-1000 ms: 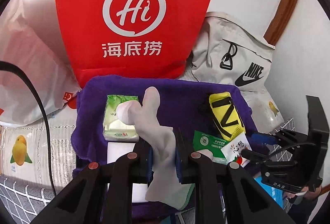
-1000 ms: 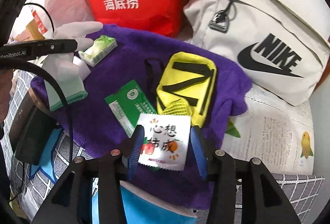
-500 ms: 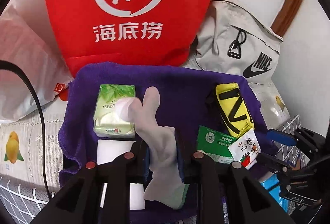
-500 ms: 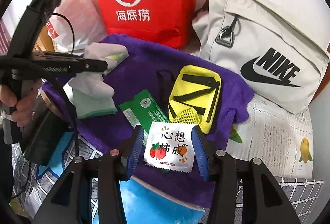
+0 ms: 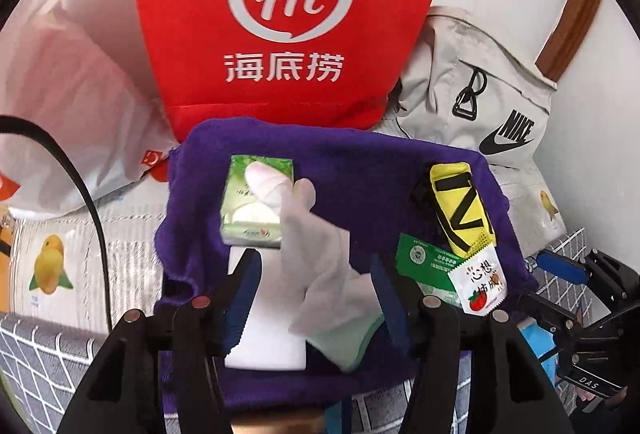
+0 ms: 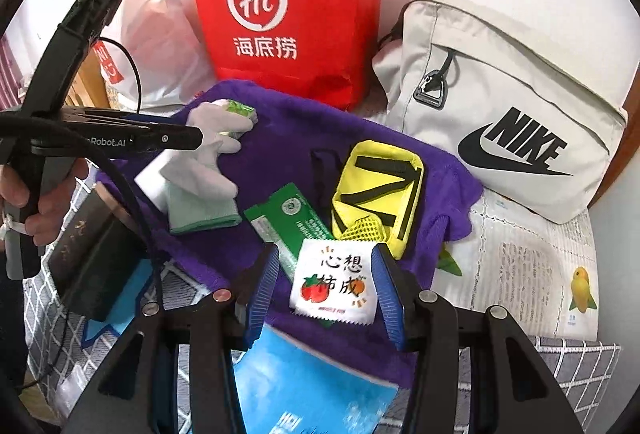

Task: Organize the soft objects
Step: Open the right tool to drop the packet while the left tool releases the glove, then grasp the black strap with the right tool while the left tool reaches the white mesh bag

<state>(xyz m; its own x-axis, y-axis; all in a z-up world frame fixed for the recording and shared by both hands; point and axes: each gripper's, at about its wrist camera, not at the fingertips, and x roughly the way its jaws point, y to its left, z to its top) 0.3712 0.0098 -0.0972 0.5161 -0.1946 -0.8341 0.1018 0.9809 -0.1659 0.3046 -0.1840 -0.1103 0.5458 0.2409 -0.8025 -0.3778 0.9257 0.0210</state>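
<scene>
A grey-white glove (image 5: 320, 266) with a green cuff lies on the purple towel (image 5: 360, 170), its fingers over a green tissue pack (image 5: 256, 210) and a white block (image 5: 264, 330). My left gripper (image 5: 316, 298) is open, its jaws either side of the glove. The glove also shows in the right wrist view (image 6: 204, 170). My right gripper (image 6: 326, 294) is open around a white wet-wipe sachet (image 6: 336, 284) with red fruit print, not squeezing it. A green packet (image 6: 292, 222) and a yellow pouch (image 6: 380, 190) lie beside it.
A red paper bag (image 6: 288, 6) and a grey Nike bag (image 6: 508, 114) stand behind the towel, with a white plastic bag (image 5: 68, 114) to the left. A black box (image 6: 92, 250) and blue packet (image 6: 312, 382) lie at the towel's near edge.
My left gripper has opened and let go of the glove, which now lies on the towel. The right gripper has moved closer around the sachet.
</scene>
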